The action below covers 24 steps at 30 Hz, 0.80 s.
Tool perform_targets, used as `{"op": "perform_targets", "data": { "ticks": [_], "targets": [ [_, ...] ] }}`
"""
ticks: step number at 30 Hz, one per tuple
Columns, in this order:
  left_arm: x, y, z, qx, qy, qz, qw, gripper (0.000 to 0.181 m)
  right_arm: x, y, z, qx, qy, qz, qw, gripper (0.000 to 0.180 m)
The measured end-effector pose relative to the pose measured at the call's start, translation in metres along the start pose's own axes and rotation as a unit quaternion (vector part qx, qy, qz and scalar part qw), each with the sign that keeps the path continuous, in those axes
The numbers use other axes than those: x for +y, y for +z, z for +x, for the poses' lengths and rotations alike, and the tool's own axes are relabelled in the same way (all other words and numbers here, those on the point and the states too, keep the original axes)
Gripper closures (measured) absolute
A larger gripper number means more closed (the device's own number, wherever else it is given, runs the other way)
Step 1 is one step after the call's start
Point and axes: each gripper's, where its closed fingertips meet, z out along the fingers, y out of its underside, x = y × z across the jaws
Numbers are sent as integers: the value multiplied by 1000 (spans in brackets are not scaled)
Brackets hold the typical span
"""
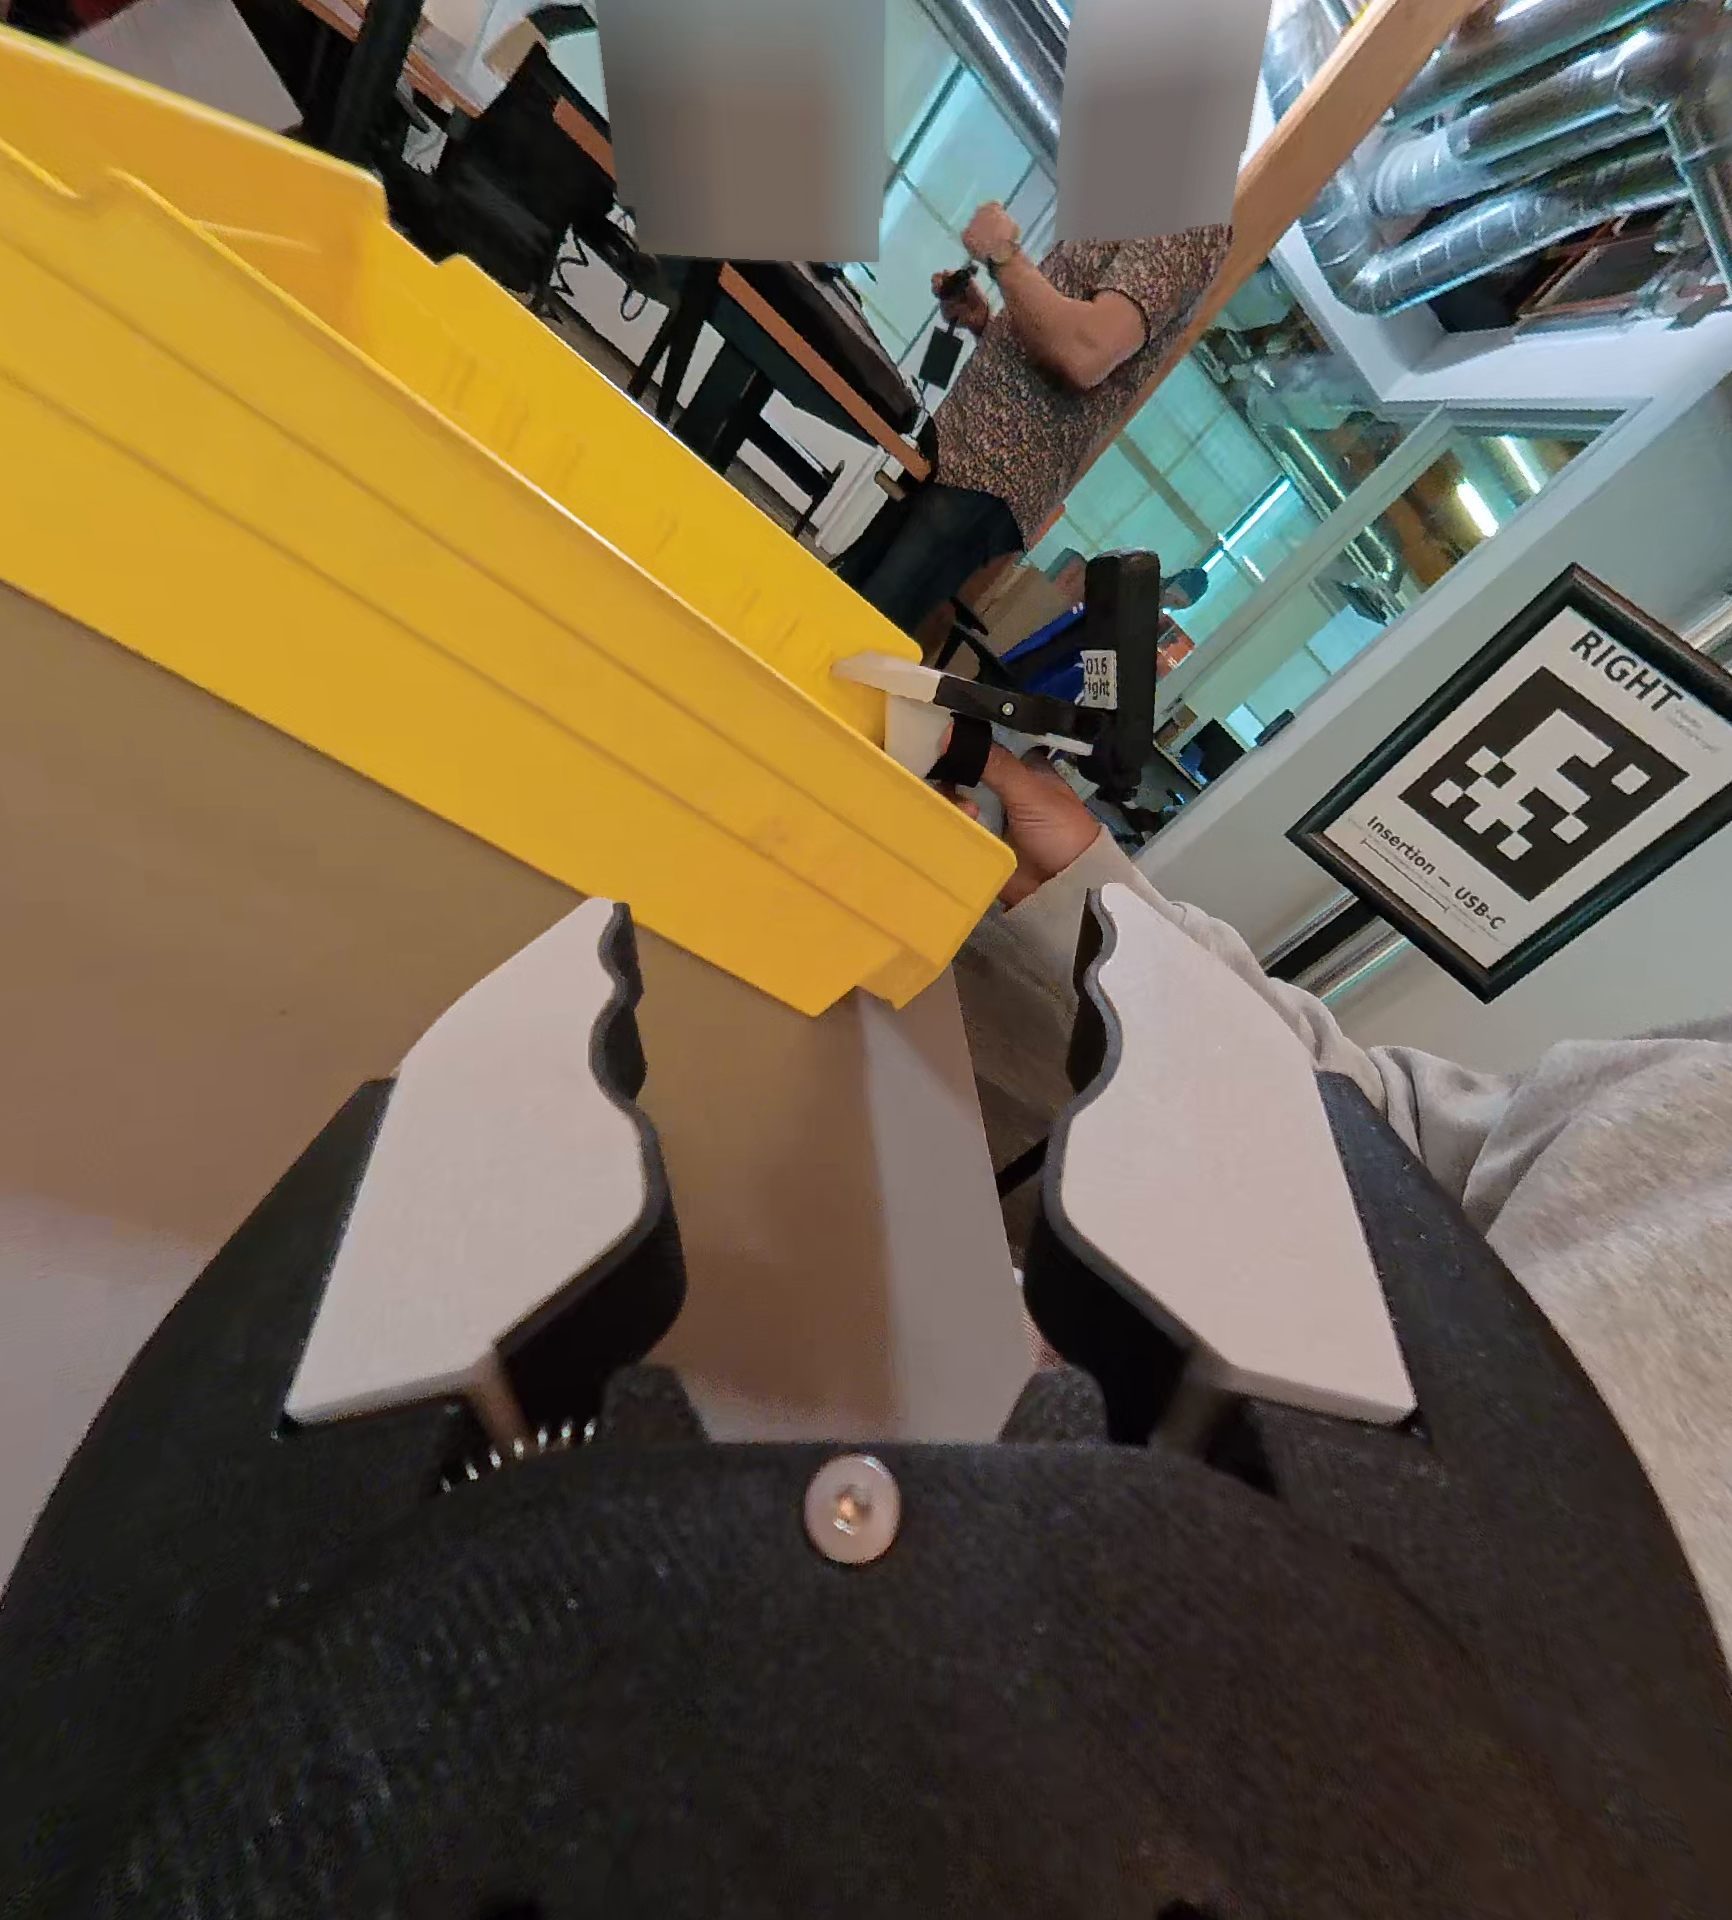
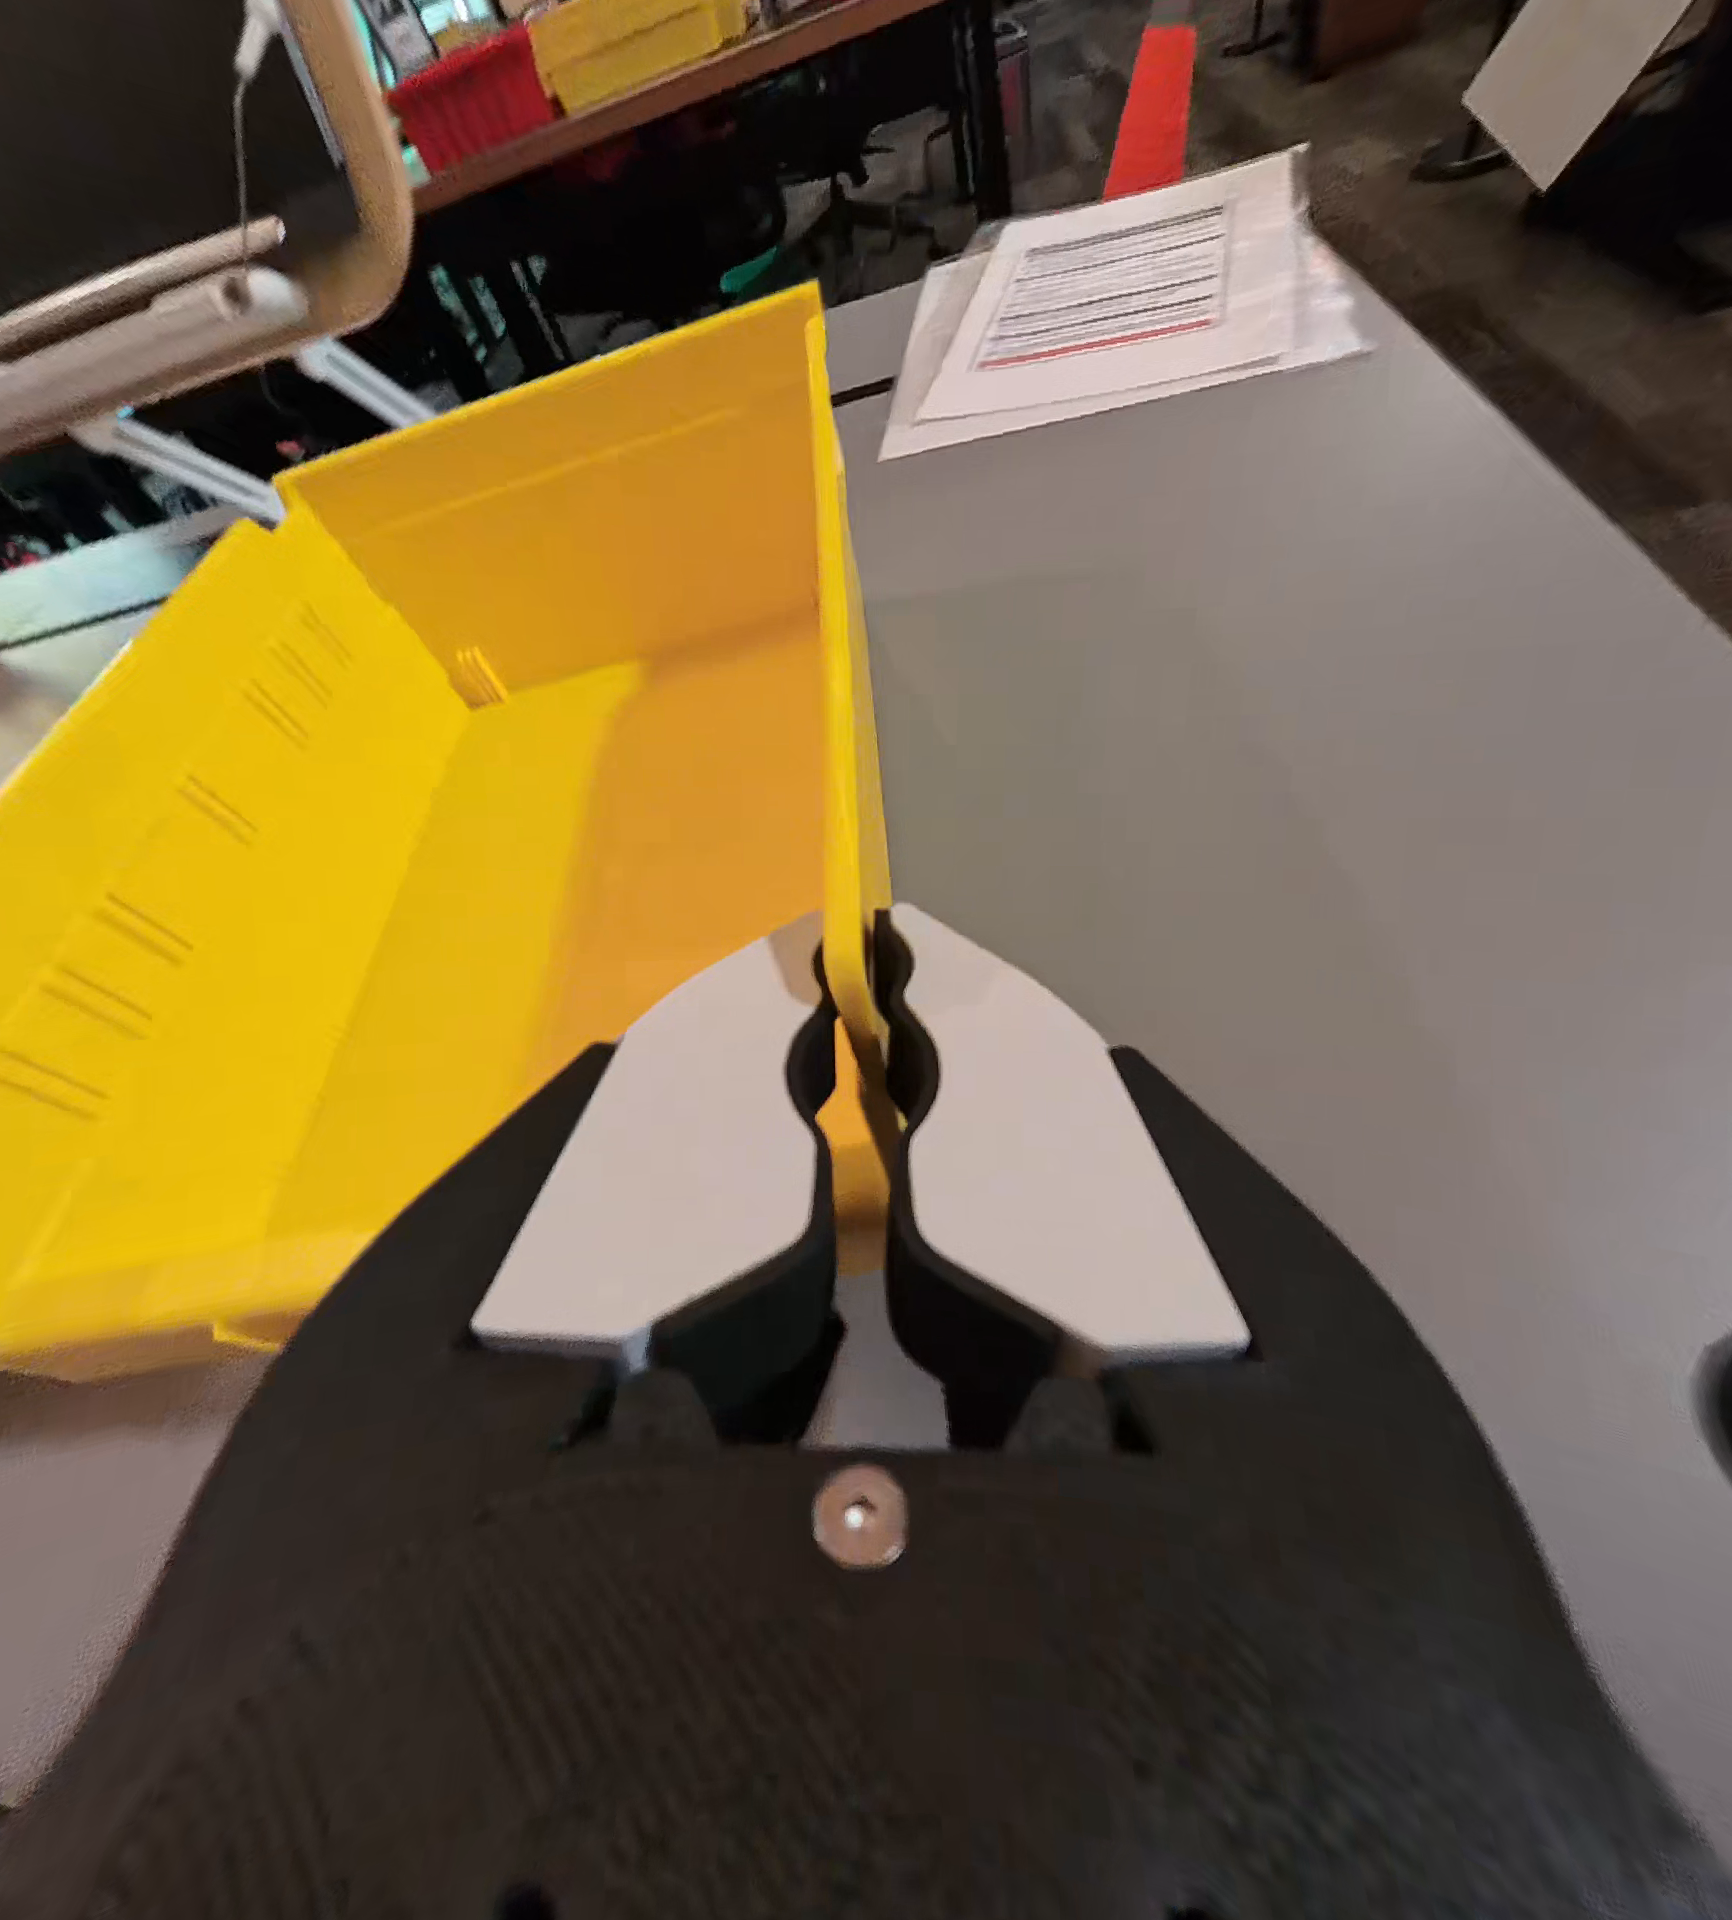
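Note:
A yellow plastic bin (image 2: 550,831) sits on the grey table (image 2: 1309,831); its inside holds nothing that I can see. My right gripper (image 2: 857,935) is shut on the bin's right side wall near the front corner. In the left wrist view the same bin (image 1: 342,499) shows from outside, with the right gripper (image 1: 903,696) clamped on its far end and a hand behind it. My left gripper (image 1: 857,914) is open and holds nothing, just short of the bin's near corner, over the table edge (image 1: 924,1195).
A sheet of paper in a clear sleeve (image 2: 1122,301) lies at the table's far end. A framed marker sign (image 1: 1558,790) stands to the right. A person (image 1: 1018,416) stands behind. An orange cone (image 2: 1153,104) and red and yellow bins (image 2: 550,73) are farther off. Across from one pair of fingers to the other is roughly 30 cm.

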Motion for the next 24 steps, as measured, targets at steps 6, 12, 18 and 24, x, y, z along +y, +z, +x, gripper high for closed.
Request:
{"op": "perform_targets", "data": {
  "ticks": [6,12,18,24],
  "targets": [
    [1,1,-1,-5,3,1,1000,95,-11,-7,43,33,-24,7,999,176],
    [2,2,-4,-19,16,-2,1000,93,-18,-13,75,47,-37,19,998,177],
    [1,1,-7,-25,18,1,1000,92,-21,-13,84,33,-7,35,999,176],
    [4,3,-8,-30,26,-7,999,92,-19,-9,71,16,-46,26,998,176]
  ]
}}
